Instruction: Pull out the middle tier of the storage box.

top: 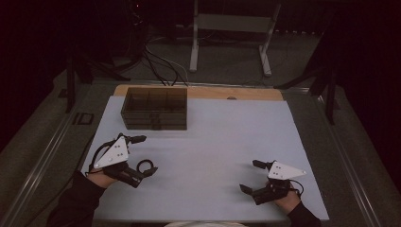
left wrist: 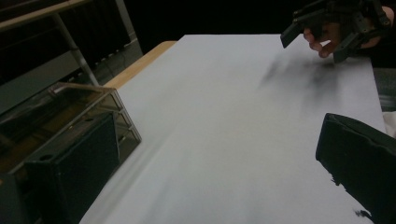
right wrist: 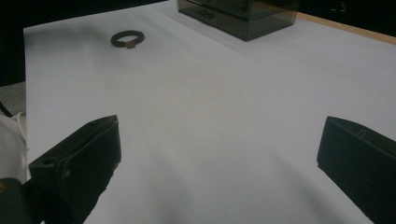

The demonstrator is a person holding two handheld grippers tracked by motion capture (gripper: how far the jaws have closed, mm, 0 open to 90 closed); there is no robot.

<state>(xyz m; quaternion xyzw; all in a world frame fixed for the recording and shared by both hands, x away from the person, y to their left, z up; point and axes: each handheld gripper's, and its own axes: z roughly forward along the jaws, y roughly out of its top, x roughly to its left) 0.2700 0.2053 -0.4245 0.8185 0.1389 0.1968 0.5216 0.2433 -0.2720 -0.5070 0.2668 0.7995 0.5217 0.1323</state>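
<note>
A dark beaded bracelet (top: 145,166) lies flat on the white mat (top: 213,142), also seen as a small ring (right wrist: 127,38) in the right gripper view. My left gripper (top: 148,155) is open at the front left, and the bracelet rests close by its nearer jaw. In the left gripper view the left gripper (left wrist: 205,154) holds nothing between its wide jaws. My right gripper (top: 250,176) is open at the front right, over bare mat. The right gripper (right wrist: 219,140) has empty jaws that point across the mat toward the bracelet.
A dark see-through compartment box (top: 154,109) stands at the back left of the mat, close to my left jaw (left wrist: 70,140). A wooden table edge (top: 246,92) runs behind the mat. Cables and a metal stand lie on the floor beyond.
</note>
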